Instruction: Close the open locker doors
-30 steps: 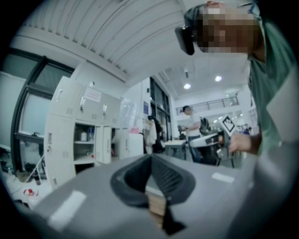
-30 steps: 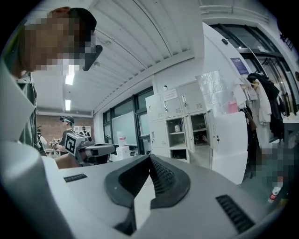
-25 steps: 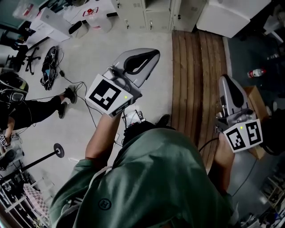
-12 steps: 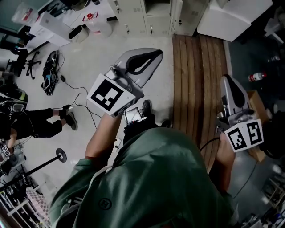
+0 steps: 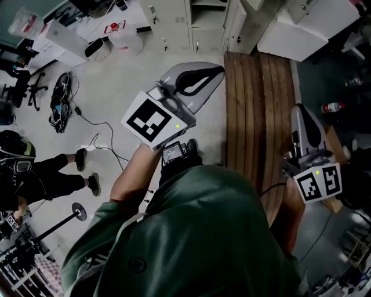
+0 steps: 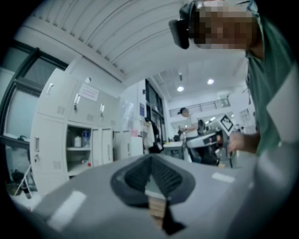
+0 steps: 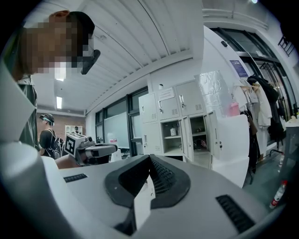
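Observation:
The beige lockers [image 5: 174, 26] stand ahead at the top of the head view, with an open compartment [image 5: 206, 11] and an open door [image 5: 235, 26] beside it. In the right gripper view two shelved compartments [image 7: 172, 135] stand open next to a wide white door [image 7: 231, 142]. The left gripper view shows an open shelved compartment [image 6: 79, 149] too. My left gripper [image 5: 220, 69] [image 6: 150, 157] is shut and empty, well short of the lockers. My right gripper [image 5: 298, 108] [image 7: 150, 158] is also shut and empty, held over the right side.
A strip of wooden planks [image 5: 255, 116] runs along the floor toward the lockers. A person in black with a helmet [image 5: 35, 174] sits at the left, near cables [image 5: 98, 127] and a round stand base [image 5: 75, 212]. A bottle [image 5: 333, 107] lies at the right; a white box [image 5: 301, 23] stands beside the lockers.
Both grippers and the view have moved forward toward the lockers, which now show more at the top. The person at the left has drifted down the picture. Both grippers stay shut.

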Motion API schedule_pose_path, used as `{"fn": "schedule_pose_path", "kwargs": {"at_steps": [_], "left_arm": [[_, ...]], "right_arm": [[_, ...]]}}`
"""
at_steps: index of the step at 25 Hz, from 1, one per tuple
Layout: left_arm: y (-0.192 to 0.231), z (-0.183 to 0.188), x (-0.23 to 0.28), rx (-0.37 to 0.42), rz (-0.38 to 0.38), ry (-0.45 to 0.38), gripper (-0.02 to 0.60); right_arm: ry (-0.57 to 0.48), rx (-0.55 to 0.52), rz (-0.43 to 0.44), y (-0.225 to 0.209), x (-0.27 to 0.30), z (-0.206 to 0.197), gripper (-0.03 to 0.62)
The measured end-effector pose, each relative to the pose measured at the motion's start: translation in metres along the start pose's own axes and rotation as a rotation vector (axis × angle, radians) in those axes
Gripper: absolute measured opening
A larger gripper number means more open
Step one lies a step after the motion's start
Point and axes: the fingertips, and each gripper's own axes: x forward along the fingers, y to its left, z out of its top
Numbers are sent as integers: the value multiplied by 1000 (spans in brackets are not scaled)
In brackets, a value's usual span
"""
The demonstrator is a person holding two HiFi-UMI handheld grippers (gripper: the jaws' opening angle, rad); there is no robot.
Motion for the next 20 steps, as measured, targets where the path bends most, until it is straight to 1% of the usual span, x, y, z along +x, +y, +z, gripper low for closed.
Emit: {"fn": "schedule_pose_path", "kwargs": {"at_steps": [7, 11, 14, 20], "left_arm": [[42, -5, -10, -12, -21, -32, -3], [60, -6, -12, -21, -28, -38, -3], [69, -9, -4, -25, -25, -33, -3], [83, -17, 28, -32, -8, 11, -2]], "right_arm": [[4, -13, -23, 14, 42, 0, 5], [4, -12, -38, 14, 59, 1, 5], [13, -9, -36, 5, 68, 0, 5], [3, 0, -8, -29, 89, 7, 5]]}}
